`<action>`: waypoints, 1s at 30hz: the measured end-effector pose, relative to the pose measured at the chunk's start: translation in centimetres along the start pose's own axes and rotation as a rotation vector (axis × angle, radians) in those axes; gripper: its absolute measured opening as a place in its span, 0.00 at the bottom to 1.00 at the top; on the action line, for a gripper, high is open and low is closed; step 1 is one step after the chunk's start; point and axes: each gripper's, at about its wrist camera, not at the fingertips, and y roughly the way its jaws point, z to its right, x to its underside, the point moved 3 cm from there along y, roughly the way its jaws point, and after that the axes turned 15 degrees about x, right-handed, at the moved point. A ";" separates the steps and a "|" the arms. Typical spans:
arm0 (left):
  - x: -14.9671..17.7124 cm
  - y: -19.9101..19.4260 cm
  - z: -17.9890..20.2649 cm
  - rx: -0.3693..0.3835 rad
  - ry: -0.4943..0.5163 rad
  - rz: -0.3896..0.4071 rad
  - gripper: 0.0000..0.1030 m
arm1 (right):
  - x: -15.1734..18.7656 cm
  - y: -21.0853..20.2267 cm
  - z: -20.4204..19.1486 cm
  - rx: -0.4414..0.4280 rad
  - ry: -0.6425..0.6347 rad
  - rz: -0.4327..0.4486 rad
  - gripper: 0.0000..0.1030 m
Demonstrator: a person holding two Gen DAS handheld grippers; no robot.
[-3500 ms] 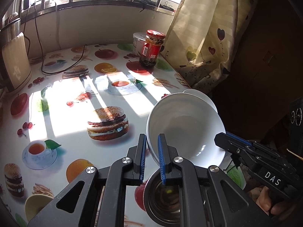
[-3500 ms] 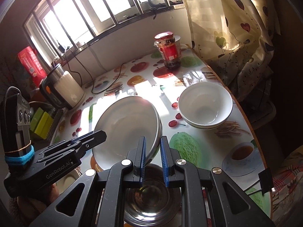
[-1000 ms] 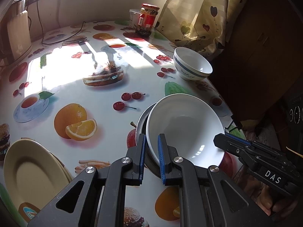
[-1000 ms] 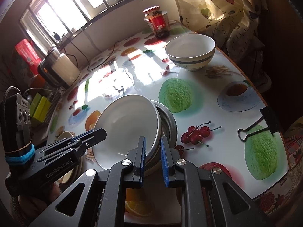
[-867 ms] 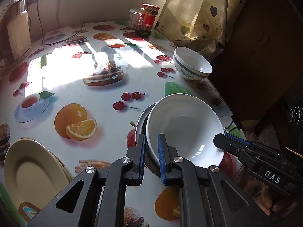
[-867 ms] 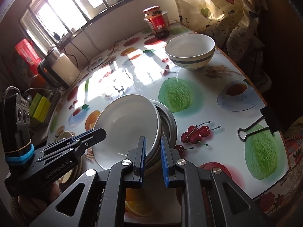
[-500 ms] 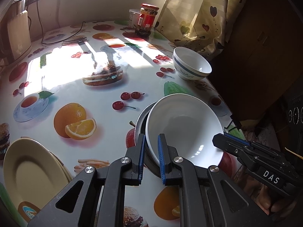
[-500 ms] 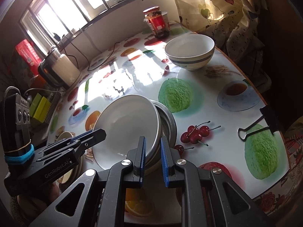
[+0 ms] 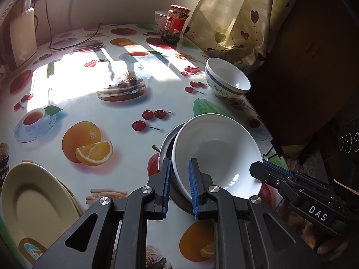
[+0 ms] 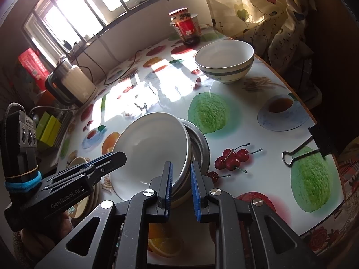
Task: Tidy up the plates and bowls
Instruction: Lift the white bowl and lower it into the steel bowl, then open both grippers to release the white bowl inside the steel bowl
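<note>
Left tongs (image 9: 180,163) reach down in their own view over the near-left rim of the white bowl (image 9: 215,148). The gap is narrow: 1 blue pad is inside the bowl and 1 outside, and both seem to lie against its wall. These jaws have just been opening a little, with the rim between them. The white bowl sits tilted inside a steel bowl (image 9: 165,148), whose grey rim shows as a crescent on its left side. Both stand near the right edge of the table (image 9: 74,103), which has a glossy cloth printed with fruit, burgers and teacups. The right tongs (image 9: 260,171) come in from the right, their tips at the white bowl's right rim. Cream plates (image 9: 33,204), 1 on another, lie at the near-left edge. A blue-striped bowl (image 9: 226,83) stands farther back by the curtain (image 9: 235,22), well apart from the nested pair. A red-lidded jar (image 9: 176,24) stands at the far edge and a kettle (image 9: 22,38) at the far left.

From the right wrist, the right tongs (image 10: 181,164) are set just as narrow, clamped over the near-right rim of the white bowl (image 10: 152,143). The steel bowl (image 10: 200,145) shows under it on the right. The left tongs (image 10: 119,157) hold the bowl's left rim. The striped bowl (image 10: 224,62) stands upright beyond a printed green fruit, with the jar (image 10: 187,30) behind it. A black binder clip (image 10: 307,145) lies at the right edge of the table (image 10: 264,168). The kettle (image 10: 71,85) sits below the window, and the cream plates (image 10: 77,162) peek out behind the left tongs.
</note>
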 end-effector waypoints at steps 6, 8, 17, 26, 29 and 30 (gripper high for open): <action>-0.1 0.2 0.0 0.001 0.004 0.000 0.16 | -0.3 0.1 0.1 0.008 -0.007 0.004 0.17; -0.1 0.1 -0.1 0.000 0.006 -0.001 0.16 | -0.4 0.2 0.1 0.006 -0.005 0.004 0.17; -0.3 0.2 0.0 0.004 0.007 -0.002 0.29 | -0.6 0.0 0.0 -0.002 0.005 0.007 0.26; -0.9 -0.5 0.3 -0.002 0.013 0.015 0.38 | -0.8 -0.4 0.0 0.019 0.006 0.025 0.36; -1.2 -0.8 0.5 -0.006 0.023 0.020 0.38 | -0.9 -0.7 -0.1 0.044 -0.005 0.039 0.39; -1.4 -0.9 0.6 -0.008 0.026 0.021 0.38 | -0.9 -0.8 -0.2 0.049 -0.007 0.045 0.42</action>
